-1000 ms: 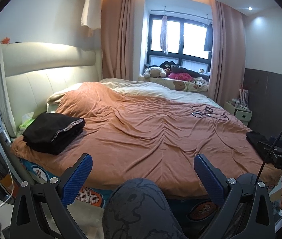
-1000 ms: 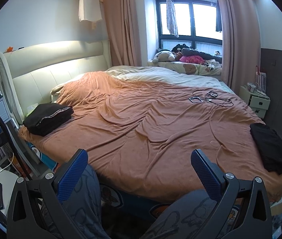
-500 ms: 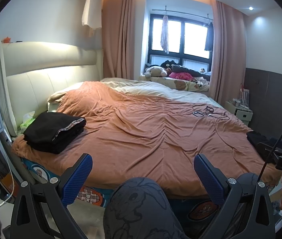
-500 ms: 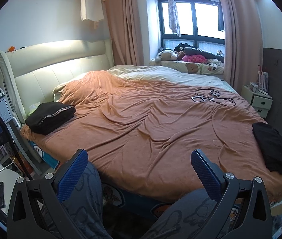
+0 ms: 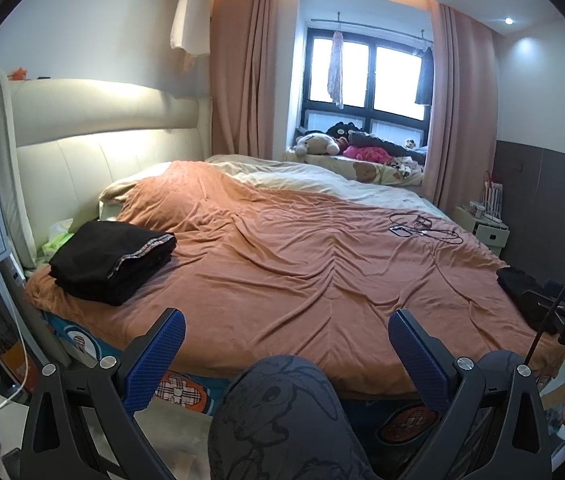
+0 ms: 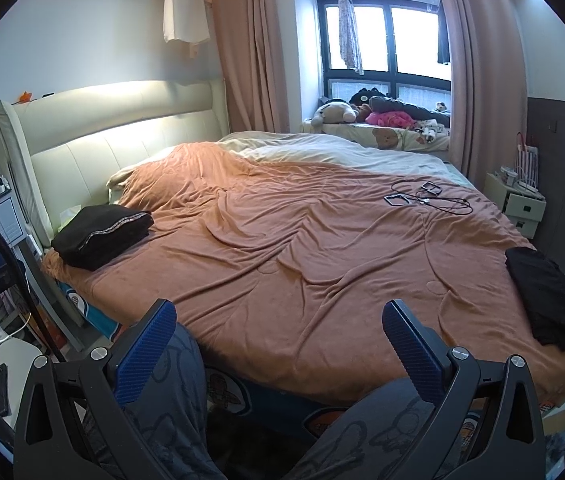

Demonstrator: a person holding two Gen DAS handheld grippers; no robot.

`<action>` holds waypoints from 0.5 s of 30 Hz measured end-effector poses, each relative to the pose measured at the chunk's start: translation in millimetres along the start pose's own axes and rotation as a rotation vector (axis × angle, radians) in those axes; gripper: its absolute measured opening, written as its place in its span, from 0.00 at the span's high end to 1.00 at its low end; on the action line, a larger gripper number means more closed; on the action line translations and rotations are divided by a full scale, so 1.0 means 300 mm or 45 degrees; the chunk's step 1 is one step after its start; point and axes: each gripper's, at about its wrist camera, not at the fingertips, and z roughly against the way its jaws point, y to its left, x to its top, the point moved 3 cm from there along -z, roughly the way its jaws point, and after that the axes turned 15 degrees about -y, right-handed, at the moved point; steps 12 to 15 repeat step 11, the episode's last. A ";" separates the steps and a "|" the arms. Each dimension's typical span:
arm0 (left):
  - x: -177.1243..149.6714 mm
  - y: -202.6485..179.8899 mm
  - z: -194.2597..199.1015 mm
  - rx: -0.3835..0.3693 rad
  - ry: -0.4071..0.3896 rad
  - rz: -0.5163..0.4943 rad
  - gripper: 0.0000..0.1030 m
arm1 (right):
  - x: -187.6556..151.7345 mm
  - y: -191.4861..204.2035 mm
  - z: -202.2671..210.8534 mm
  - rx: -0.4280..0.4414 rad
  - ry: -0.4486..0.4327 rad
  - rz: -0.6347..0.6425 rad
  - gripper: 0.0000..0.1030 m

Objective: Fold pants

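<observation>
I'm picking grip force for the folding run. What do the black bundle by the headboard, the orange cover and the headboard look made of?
Black bundle: soft matte knit or fleece, probably; it lies in thick folds, with a patterned trim along one edge.
Orange cover: plush, velvety fabric with a slight sheen and fine wrinkles.
Headboard: cream leather or leatherette, smooth and panelled; which one is unclear.

Both hand-held grippers, left (image 5: 284, 340) and right (image 6: 278, 330), gape empty.

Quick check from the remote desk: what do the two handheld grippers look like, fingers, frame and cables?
Both the left gripper and right gripper have black frames with silver pivot bolts and blue ribbed finger pads. A black cable runs to the right unit, whose black body shows white "DAS" lettering.
</observation>
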 end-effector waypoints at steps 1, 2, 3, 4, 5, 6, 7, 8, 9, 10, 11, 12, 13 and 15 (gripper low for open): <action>0.001 0.003 0.002 0.008 -0.005 0.002 0.00 | -0.001 -0.001 -0.001 0.003 0.001 -0.003 0.00; 0.002 0.005 0.004 0.006 -0.008 0.003 0.00 | 0.000 -0.001 -0.001 0.002 0.002 -0.003 0.00; 0.002 0.006 0.004 -0.003 -0.009 0.004 0.00 | 0.000 -0.002 -0.001 0.000 0.001 -0.005 0.00; 0.001 0.006 0.005 -0.009 -0.008 0.005 0.00 | 0.001 -0.001 0.000 -0.001 0.001 -0.006 0.00; 0.001 0.007 0.004 -0.006 -0.006 0.004 0.00 | 0.001 -0.002 0.000 0.001 0.001 -0.008 0.00; -0.001 0.008 0.004 -0.006 -0.005 0.002 0.00 | 0.003 -0.001 0.000 0.002 0.001 -0.008 0.00; -0.001 0.008 0.005 -0.007 -0.005 0.002 0.00 | 0.004 -0.001 0.001 0.002 0.001 -0.009 0.00; -0.001 0.008 0.005 -0.005 -0.005 0.004 0.00 | 0.005 0.000 0.001 0.002 -0.001 -0.009 0.00; -0.001 0.008 0.005 -0.007 -0.006 0.002 0.00 | 0.006 0.001 0.002 0.002 -0.002 -0.007 0.00; -0.001 0.008 0.005 -0.005 -0.006 0.001 0.00 | 0.004 0.003 0.002 0.002 -0.002 -0.005 0.00; -0.001 0.008 0.005 -0.005 -0.004 0.001 0.00 | 0.005 0.005 0.001 0.003 -0.001 -0.002 0.00; -0.001 0.008 0.005 -0.005 -0.004 0.001 0.00 | 0.005 0.005 0.001 0.003 -0.001 -0.002 0.00; -0.001 0.008 0.005 -0.005 -0.004 0.001 0.00 | 0.005 0.005 0.001 0.003 -0.001 -0.002 0.00; -0.001 0.008 0.005 -0.005 -0.004 0.001 0.00 | 0.005 0.005 0.001 0.003 -0.001 -0.002 0.00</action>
